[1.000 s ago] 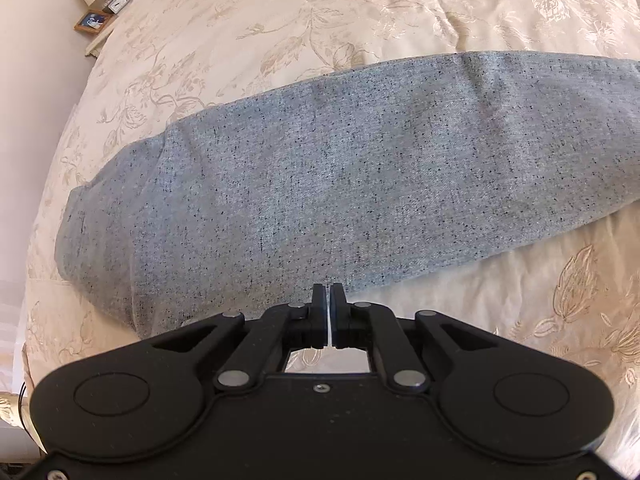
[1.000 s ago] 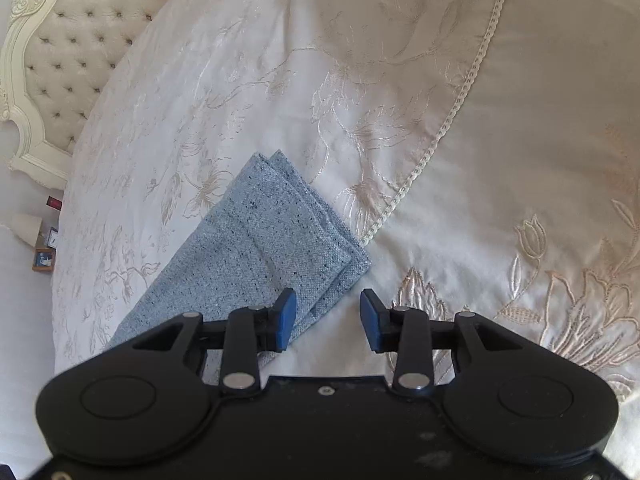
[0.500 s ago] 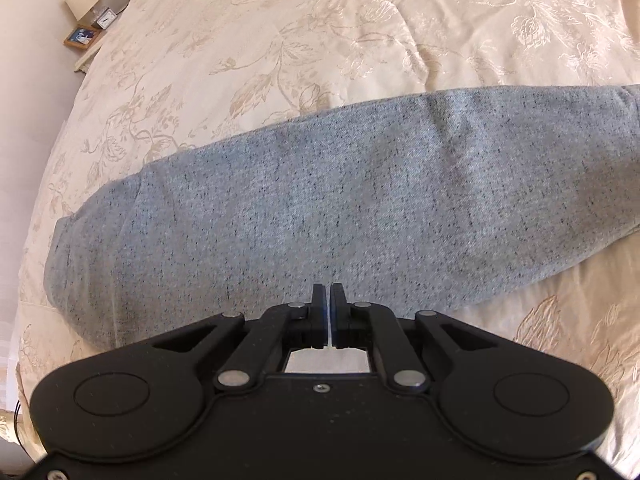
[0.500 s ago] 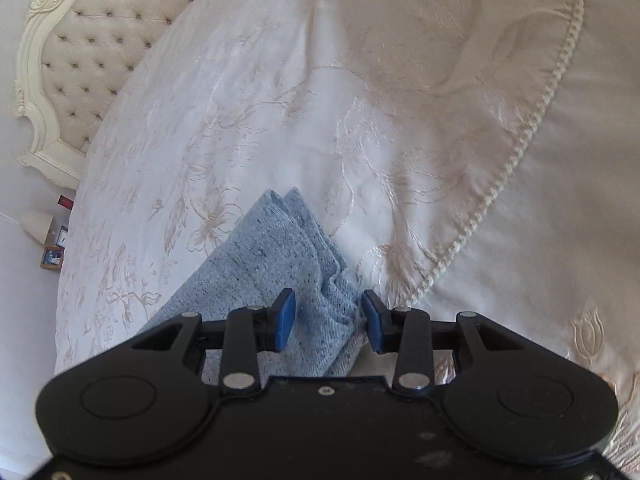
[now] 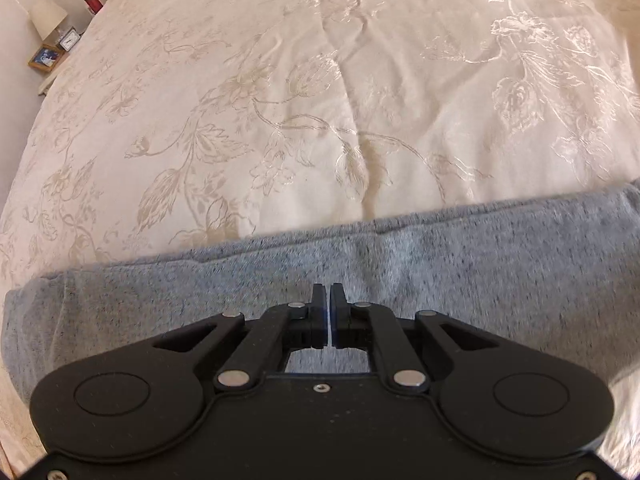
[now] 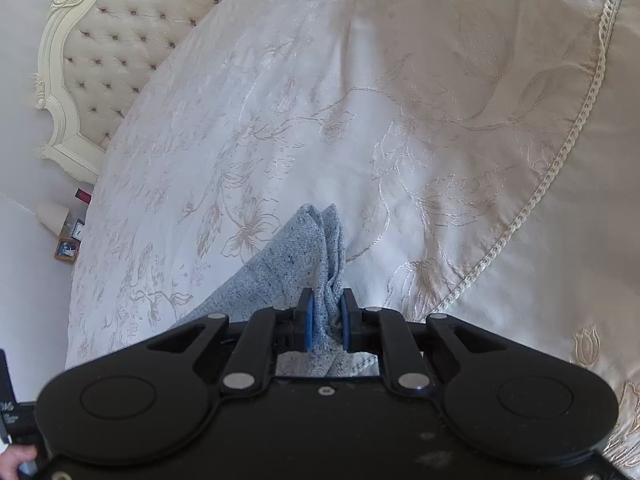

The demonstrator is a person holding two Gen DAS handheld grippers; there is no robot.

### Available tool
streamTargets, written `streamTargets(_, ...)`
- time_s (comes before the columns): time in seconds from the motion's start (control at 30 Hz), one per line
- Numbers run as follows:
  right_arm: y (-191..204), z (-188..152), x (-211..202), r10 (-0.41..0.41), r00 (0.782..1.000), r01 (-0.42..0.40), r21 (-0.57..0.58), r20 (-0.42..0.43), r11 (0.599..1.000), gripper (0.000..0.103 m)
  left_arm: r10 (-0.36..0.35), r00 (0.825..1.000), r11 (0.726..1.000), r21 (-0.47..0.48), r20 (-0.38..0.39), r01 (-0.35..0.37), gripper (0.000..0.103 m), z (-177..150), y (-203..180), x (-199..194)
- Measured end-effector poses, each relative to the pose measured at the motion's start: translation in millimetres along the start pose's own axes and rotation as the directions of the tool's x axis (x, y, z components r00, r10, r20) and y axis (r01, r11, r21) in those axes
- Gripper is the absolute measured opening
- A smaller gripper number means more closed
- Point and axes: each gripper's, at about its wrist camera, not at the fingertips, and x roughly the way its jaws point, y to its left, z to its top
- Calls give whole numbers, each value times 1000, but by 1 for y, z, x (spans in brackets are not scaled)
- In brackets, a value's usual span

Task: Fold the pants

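Grey speckled pants lie folded lengthwise across the cream bedspread. My left gripper is shut and empty, hovering over the middle of the pants. In the right wrist view the narrow cuff end of the pants runs up between my fingers. My right gripper is shut on that bunched cuff end, with blue pads pressing the cloth from both sides.
A tufted headboard stands at the bed's far end. A bedside table with a lamp, clock and picture frame sits beside the bed's left edge. A corded seam crosses the bedspread on the right.
My right gripper moved forward over the cuff end and closed on it. My left gripper moved forward over the pants, staying shut.
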Motion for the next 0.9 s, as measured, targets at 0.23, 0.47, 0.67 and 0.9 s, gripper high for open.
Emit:
streamTargets(0.23, 11, 3, -10, 20, 1000, -20, -31, 5, 999, 14, -12, 994, 999, -45, -104, 8, 9, 25, 3, 58)
streamTargets(0.47, 21, 4, -16, 28, 999, -27, -42, 15, 999, 14, -72, 997, 996, -54, -28, 70, 13, 10, 19, 11)
streamTargets(0.67, 31, 7, -16, 23, 1000, -23, -45, 19, 999, 14, -134, 988, 989, -73, -73, 128, 13, -42, 19, -9)
streamTargets(0.9, 51, 9, -19, 10, 999, -7, -86, 33, 996, 14, -156, 980, 988, -17, -123, 155, 11, -60, 4, 16)
